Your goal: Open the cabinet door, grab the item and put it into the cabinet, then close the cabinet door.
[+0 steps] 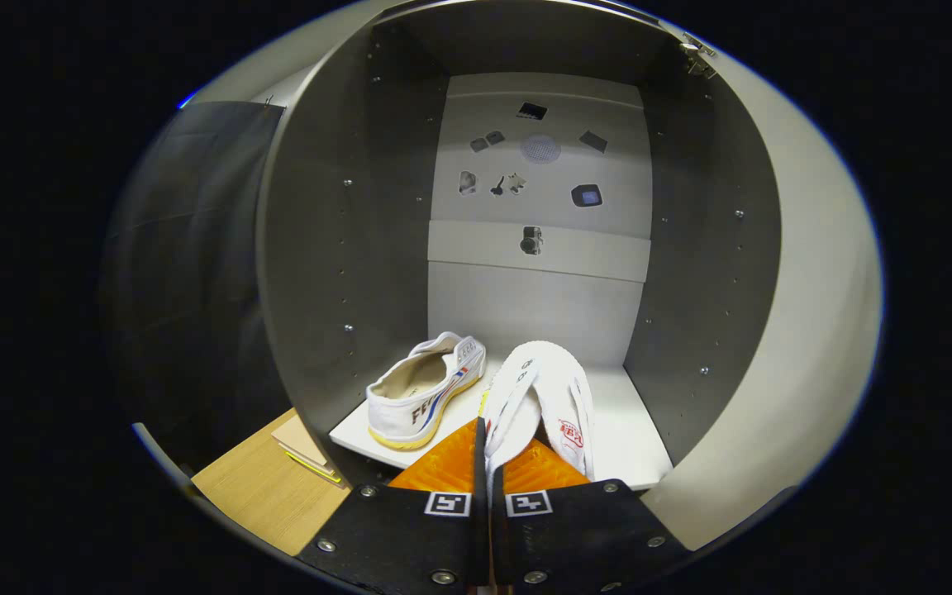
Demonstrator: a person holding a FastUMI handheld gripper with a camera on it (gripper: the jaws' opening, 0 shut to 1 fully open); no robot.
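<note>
Inside the open grey cabinet (319,248), on its pale white bottom shelf (633,430), a white canvas sneaker with blue and red side stripes and a yellowish sole (422,397) lies near the left wall, while a light wooden tabletop (261,492) shows below the cabinet's left side. My gripper (488,450) is nearly closed, both fingers pinching the edge of a second white canvas shoe (546,397). It reaches over the shelf just right of the first.

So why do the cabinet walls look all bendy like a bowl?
In the gripper view the fisheye lens curves the cabinet; the back panel is brightly lit, the side walls shadowed; the gripper, shut on a white shoe, looks sharp.
</note>
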